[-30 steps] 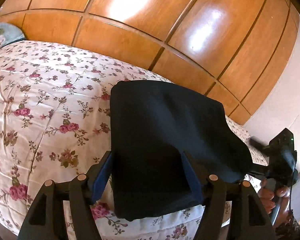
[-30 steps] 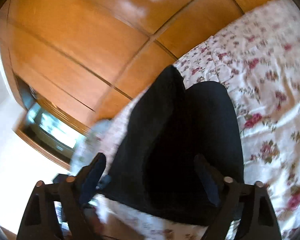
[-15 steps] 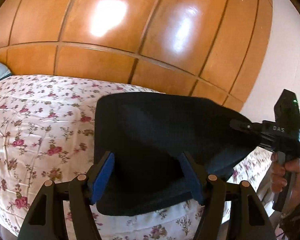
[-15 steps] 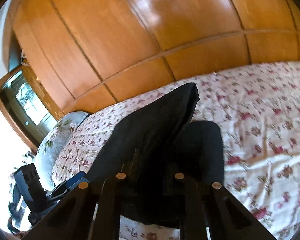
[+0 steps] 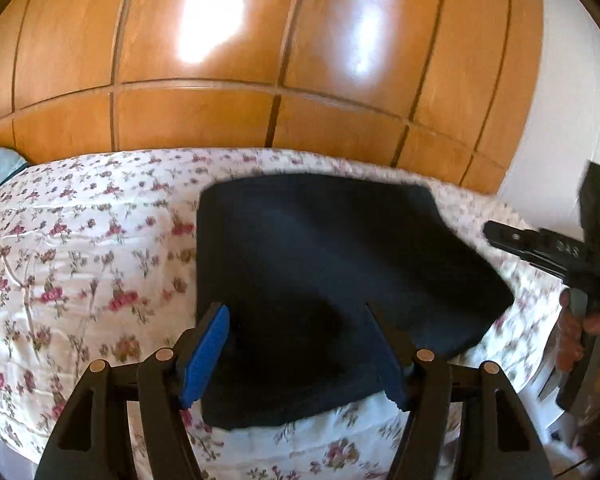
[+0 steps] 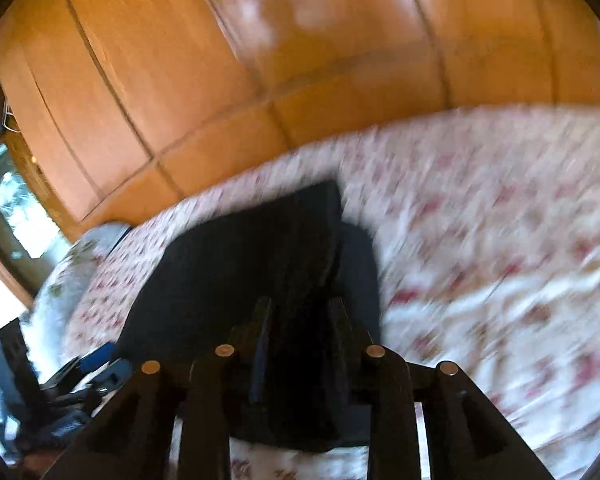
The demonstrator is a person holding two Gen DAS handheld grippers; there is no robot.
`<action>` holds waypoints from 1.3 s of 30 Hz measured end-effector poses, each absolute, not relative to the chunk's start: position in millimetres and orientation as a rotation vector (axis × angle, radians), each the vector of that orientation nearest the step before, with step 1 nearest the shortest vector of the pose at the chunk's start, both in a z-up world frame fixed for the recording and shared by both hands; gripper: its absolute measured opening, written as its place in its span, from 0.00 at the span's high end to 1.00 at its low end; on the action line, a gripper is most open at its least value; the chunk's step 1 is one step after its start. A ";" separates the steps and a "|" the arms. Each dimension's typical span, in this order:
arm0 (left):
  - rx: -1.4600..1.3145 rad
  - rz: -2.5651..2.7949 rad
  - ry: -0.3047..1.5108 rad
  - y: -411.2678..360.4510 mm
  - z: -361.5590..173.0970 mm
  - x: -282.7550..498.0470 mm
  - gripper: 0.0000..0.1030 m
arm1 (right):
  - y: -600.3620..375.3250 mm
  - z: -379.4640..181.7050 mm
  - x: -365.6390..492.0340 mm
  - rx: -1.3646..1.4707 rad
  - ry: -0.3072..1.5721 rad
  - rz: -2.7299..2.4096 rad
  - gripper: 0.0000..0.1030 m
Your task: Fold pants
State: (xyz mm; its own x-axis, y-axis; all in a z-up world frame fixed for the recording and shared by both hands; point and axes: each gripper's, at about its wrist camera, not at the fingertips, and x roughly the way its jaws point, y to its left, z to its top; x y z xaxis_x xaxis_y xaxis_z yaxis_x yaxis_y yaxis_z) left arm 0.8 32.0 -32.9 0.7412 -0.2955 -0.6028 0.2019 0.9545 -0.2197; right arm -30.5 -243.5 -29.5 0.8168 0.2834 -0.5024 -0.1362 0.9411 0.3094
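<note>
Floral bedspread (image 5: pixel 80 264) beneath folded dark pants (image 5: pixel 320 264), wooden wardrobe (image 5: pixel 260 60) behind.

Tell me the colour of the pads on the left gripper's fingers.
Blue. The pads show best in the left wrist view, against the dark pants.

Dark navy pants (image 5: pixel 340 272), folded into a compact, roughly rectangular bundle, lie flat on a floral bedspread (image 5: pixel 80 272) near the bed's front edge. Their left side runs straight, while the right side slants outward to a rounded corner. Seen from the right wrist, the pants (image 6: pixel 240 280) show stacked layers with a raised fold along the right side.
</note>
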 end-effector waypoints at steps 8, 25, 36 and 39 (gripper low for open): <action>0.002 -0.229 0.796 6.5 -18.7 75.0 0.33 | -181.8 -3.4 11.5 0.026 0.610 0.306 0.72; 0.052 -0.130 0.862 -11.0 -71.8 143.8 0.30 | -214.9 -78.5 128.8 0.224 0.789 0.254 1.00; 0.047 -0.127 0.790 -9.5 -70.5 128.1 0.30 | -204.2 -73.1 103.0 0.159 0.693 0.219 1.00; 0.052 -0.121 0.784 -6.6 -68.5 118.1 0.30 | -198.8 -67.0 83.9 0.120 0.685 0.221 0.95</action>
